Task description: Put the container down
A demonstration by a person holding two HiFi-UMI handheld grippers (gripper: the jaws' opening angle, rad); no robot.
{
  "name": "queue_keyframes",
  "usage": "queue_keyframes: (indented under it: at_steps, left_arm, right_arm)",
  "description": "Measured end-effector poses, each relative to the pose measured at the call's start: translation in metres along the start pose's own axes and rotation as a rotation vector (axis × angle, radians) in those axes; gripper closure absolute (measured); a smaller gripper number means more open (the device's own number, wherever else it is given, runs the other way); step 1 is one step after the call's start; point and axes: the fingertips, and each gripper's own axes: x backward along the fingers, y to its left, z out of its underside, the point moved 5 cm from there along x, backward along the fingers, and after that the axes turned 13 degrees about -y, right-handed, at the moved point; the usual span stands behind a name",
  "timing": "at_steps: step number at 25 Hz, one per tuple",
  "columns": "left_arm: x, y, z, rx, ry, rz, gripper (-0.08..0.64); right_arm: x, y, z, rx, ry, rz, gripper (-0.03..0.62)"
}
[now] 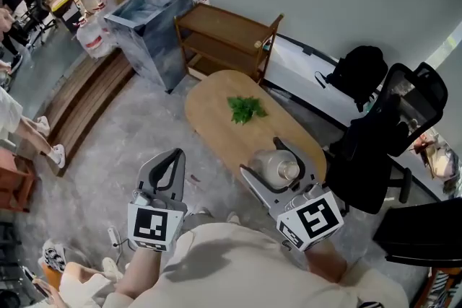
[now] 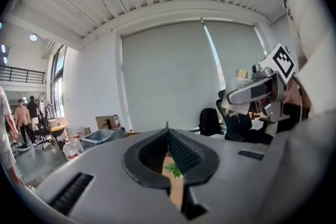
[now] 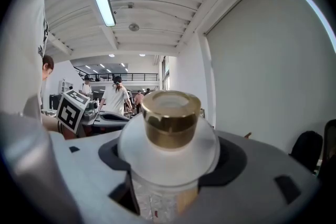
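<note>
Oval wooden table point(image 1: 216, 122) on grey concrete floor point(image 1: 137, 148), leafy green sprig point(image 1: 245, 109) at mid-top. Over its near end, gold-capped clear container point(image 1: 279, 168) upright, clamped between right gripper point(image 1: 271, 162) and its wide-set jaws, nearly level, reaching forward. Off table's left side over floor, left gripper point(image 1: 173, 159) nearly level, jaws pressed together on nothing

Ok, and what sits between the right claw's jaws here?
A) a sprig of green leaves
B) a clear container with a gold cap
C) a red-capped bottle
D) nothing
B: in the right gripper view the right claw is closed on the container, with its gold cap standing above the jaws.
</note>
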Motion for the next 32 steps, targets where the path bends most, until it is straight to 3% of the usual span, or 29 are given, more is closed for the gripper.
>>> queue_keyframes:
  at_steps: [13,20,24,32]
  left_arm:
    - [-0.007,0.007,0.010,-0.024,0.001,-0.025,0.554]
    - [-0.035,0.046,0.026,-0.009,-0.017,-0.024,0.554]
    - [-0.055,0.076,0.031,0.015,-0.028,-0.015,0.554]
    - [-0.098,0.160,0.045,0.039,-0.030,0.007,0.554]
  right_arm:
    - [-0.020,-0.006,0.019,-0.011,0.014,-0.033,0.272]
    - [-0.065,-0.014,0.036,0.010,0.061,-0.043,0.270]
    - [-0.102,-0.020,0.042,-0.030,0.085,-0.035,0.272]
    - [-0.193,-0.029,0.049,-0.008,0.117,-0.006,0.270]
